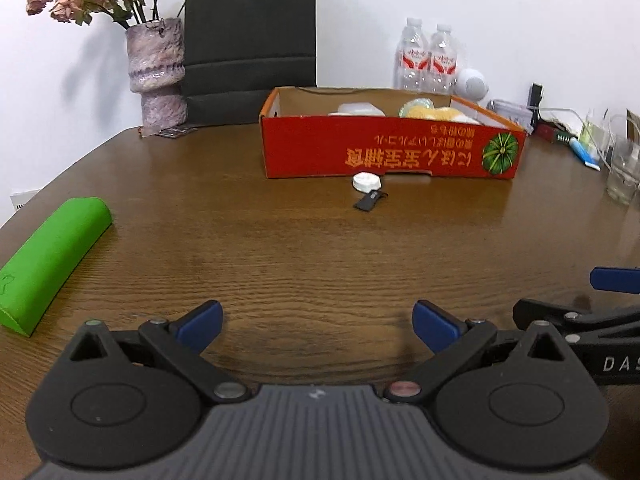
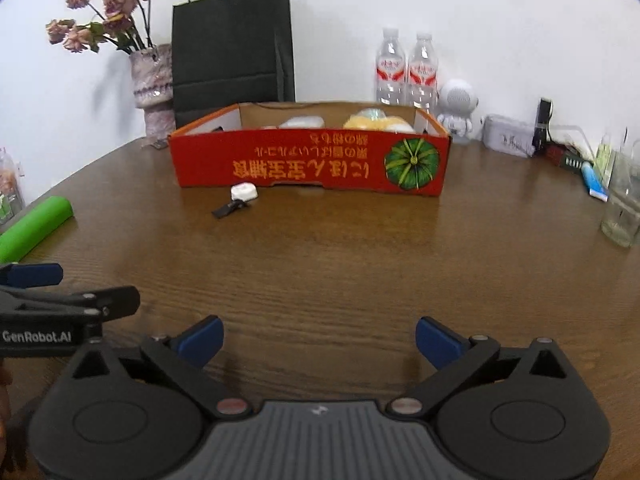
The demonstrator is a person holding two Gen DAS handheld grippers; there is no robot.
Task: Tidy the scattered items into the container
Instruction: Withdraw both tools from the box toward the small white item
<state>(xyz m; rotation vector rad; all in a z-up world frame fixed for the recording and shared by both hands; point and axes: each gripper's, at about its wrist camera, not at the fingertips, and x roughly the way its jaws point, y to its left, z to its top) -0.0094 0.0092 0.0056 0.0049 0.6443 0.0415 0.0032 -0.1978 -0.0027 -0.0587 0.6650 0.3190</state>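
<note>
A red cardboard box point(image 1: 384, 156) point(image 2: 304, 168) stands at the back of the brown table, holding a white item point(image 1: 360, 109) and a yellow item point(image 1: 424, 111). A small white round tag with a black strap point(image 1: 366, 182) point(image 2: 243, 193) lies on the table just in front of the box. A green roll point(image 1: 48, 264) point(image 2: 36, 224) lies at the left. My left gripper point(image 1: 318, 326) is open and empty, low over the near table. My right gripper point(image 2: 319, 340) is open and empty beside it.
A vase of dried flowers point(image 1: 156, 76) and a black paper bag point(image 1: 250, 40) stand behind the box on the left. Two water bottles point(image 1: 428, 60), a white robot figure point(image 2: 456, 110), cables and a glass point(image 2: 622, 216) crowd the right.
</note>
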